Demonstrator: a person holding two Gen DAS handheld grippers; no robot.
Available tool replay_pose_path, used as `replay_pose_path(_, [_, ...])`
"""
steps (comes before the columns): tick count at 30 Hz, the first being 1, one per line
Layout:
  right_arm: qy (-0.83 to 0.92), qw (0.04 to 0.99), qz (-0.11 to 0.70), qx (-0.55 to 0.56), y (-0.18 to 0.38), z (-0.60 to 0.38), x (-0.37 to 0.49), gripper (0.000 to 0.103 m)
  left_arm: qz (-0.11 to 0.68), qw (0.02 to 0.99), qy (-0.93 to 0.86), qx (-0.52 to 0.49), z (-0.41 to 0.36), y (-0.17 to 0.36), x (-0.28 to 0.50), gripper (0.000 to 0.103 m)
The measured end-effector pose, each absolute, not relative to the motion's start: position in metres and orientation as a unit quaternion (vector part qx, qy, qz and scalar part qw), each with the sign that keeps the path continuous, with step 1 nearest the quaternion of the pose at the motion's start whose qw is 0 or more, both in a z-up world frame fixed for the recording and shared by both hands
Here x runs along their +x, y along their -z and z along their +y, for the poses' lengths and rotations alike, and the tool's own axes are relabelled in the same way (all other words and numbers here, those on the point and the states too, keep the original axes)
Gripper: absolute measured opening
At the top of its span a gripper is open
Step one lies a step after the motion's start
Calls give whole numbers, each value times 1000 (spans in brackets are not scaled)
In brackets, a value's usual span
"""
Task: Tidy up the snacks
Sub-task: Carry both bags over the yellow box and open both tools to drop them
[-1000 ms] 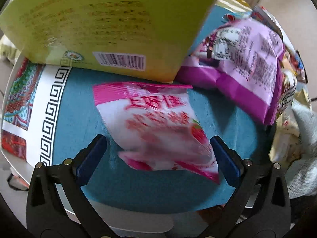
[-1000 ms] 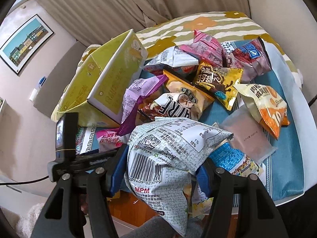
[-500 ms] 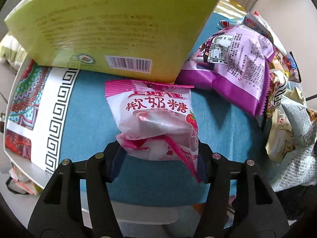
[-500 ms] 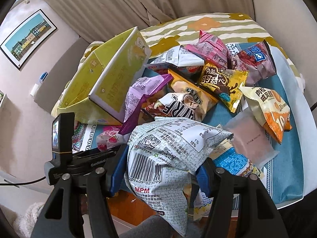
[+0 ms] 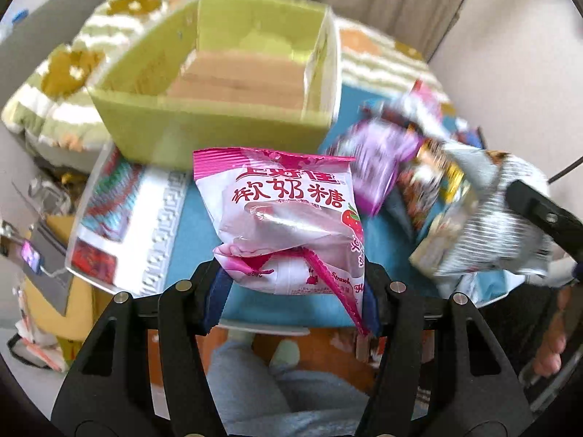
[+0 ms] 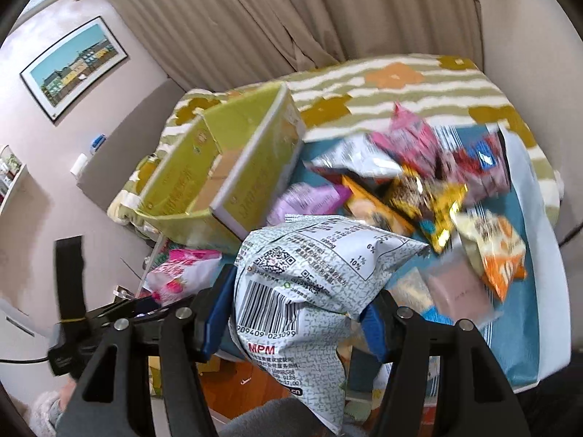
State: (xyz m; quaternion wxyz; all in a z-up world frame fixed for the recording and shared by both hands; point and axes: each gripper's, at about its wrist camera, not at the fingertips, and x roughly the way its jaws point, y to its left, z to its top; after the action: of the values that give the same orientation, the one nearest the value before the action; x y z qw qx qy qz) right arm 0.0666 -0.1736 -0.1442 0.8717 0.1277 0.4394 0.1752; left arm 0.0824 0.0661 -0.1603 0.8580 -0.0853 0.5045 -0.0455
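Observation:
My left gripper is shut on a pink and white strawberry candy bag and holds it up above the blue tablecloth, in front of the open yellow-green cardboard box. The bag also shows in the right wrist view. My right gripper is shut on a white and grey patterned snack bag with a barcode, held above the table's near edge. That bag shows at the right of the left wrist view. The box stands at the table's left.
A pile of several snack bags lies on the blue cloth right of the box, with a purple bag nearest it. A striped flowered bedspread lies behind the table. Curtains hang at the back.
My left gripper closed on the pink candy bag, lifted it and drew back, so the box's open top shows. My right gripper rose a little, still holding its bag.

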Motion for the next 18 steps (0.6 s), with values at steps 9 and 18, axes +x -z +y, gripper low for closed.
replay_pose_path(9, [-224,887,394,90,91,-129,138,58,440,893,44,-82,113,99,146,56])
replay_pose_path(18, [-200,898,388,53,73,-46,236,58,446,890,63,-70,173,93,270,56])
